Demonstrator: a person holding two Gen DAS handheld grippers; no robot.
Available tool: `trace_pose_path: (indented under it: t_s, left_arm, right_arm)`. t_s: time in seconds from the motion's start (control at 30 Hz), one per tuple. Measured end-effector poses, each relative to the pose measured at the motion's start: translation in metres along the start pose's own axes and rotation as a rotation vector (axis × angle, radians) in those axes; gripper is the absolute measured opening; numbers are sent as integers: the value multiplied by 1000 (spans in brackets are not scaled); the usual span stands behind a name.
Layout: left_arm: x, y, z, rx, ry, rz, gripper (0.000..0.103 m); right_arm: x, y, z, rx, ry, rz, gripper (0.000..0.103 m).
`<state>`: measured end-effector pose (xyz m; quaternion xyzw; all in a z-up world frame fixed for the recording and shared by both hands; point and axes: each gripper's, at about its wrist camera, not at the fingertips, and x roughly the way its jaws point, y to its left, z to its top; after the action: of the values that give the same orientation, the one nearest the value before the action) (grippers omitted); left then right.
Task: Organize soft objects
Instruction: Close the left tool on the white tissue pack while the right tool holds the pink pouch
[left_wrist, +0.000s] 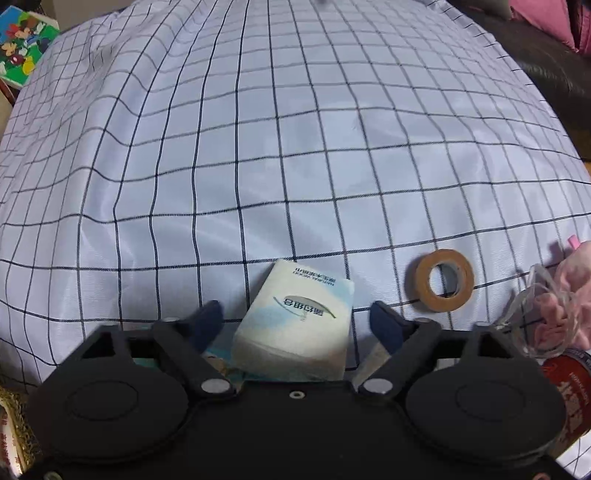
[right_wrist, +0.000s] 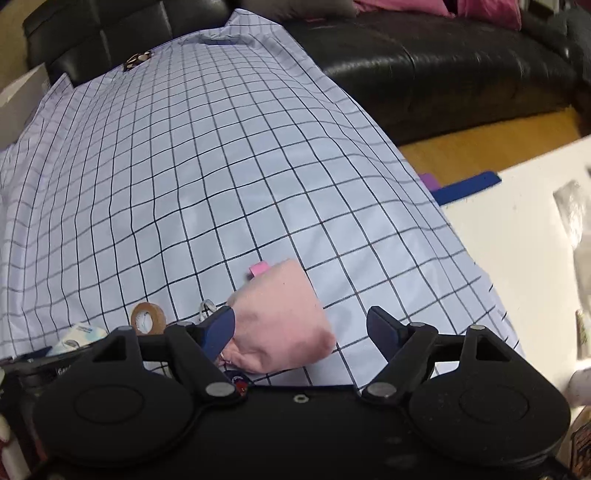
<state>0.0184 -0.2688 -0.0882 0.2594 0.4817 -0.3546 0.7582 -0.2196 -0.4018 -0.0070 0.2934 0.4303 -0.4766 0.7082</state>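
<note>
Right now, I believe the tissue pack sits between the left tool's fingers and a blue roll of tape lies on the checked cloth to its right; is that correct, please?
Not quite: the roll of tape is brown, not blue, as the left wrist view shows. The rest stands: the tissue pack sits between the fingers of the left tool, and the roll lies on the checked cloth to its right.

Each view is taken from a fisheye camera set just behind a tool's two fingers and aimed steeply down and forward at the checked cloth (left_wrist: 258, 155) from close range. From the left tool (left_wrist: 295, 321), the tissue pack (left_wrist: 295, 317) is seen between the fingers, with the tape roll (left_wrist: 439, 280) to its right. From the right tool (right_wrist: 301, 328), the pink fabric (right_wrist: 280, 317), the black sofa (right_wrist: 443, 66) and a white bench (right_wrist: 517, 240) are seen; the cloth, tape roll (right_wrist: 147, 317), tissue pack (right_wrist: 79, 334) and pink fabric (left_wrist: 565, 295) are shared by both views.
</note>
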Motion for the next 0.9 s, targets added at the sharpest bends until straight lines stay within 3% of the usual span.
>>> trace_pose_path:
  t_s: [0.2, 0.37, 0.5, 0.9]
  left_arm:
    - [15, 11, 2, -38, 39, -60, 50]
    - [-6, 24, 4, -85, -26, -53, 50]
    - [-27, 38, 4, -138, -70, -64, 50]
    - [-41, 48, -4, -154, -89, -50, 50]
  right_arm:
    - [2, 15, -3, -76, -32, -1, 85]
    - [17, 20, -7, -122, -25, -4, 98]
    - [36, 26, -13, -162, -21, -28, 103]
    - [75, 38, -16, -201, 42, -31, 102]
